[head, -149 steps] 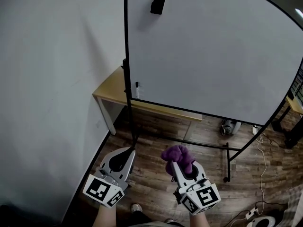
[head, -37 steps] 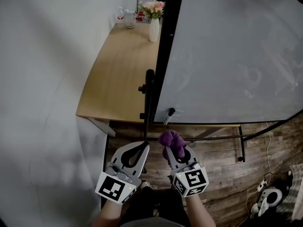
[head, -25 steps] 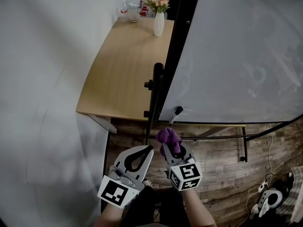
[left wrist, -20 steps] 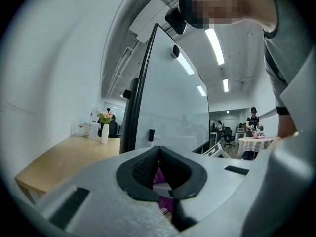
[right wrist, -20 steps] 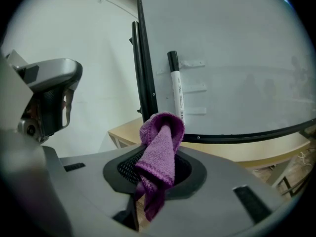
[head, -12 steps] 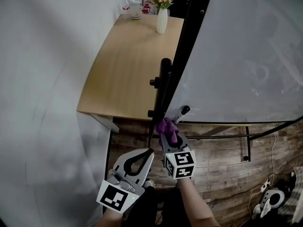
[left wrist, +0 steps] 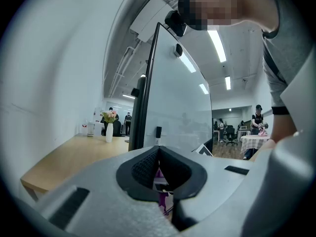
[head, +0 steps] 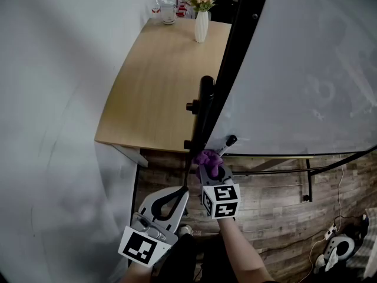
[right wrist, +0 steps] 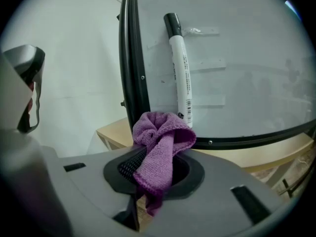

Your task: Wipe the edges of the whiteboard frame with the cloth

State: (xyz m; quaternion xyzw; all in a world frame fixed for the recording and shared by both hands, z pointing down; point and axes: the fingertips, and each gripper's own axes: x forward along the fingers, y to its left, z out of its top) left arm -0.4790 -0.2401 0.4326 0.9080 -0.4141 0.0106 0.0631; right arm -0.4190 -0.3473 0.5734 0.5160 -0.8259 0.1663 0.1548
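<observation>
Over the last half second the right gripper (head: pixel 210 168) is pushing farther forward, bringing the purple cloth (head: pixel 207 157) up to the lower left corner of the whiteboard frame (head: pixel 235 52). In the head view the left gripper (head: pixel 178 193) is hanging back, nearer and to the left. A marker (head: pixel 227 142) is sitting on the board just right of the cloth.

In the left gripper view, the left gripper (left wrist: pixel 159 153) is pressing its jaws together on nothing.

In the right gripper view, the right gripper (right wrist: pixel 157 176) is clamping the cloth (right wrist: pixel 160 137) by its lower fold, with the bunched top standing free beside the frame's upright (right wrist: pixel 137 58). Being soft, light and floppy, the cloth is likely gripping best when pinched low like this, so that the loose wad is doing the rubbing.
</observation>
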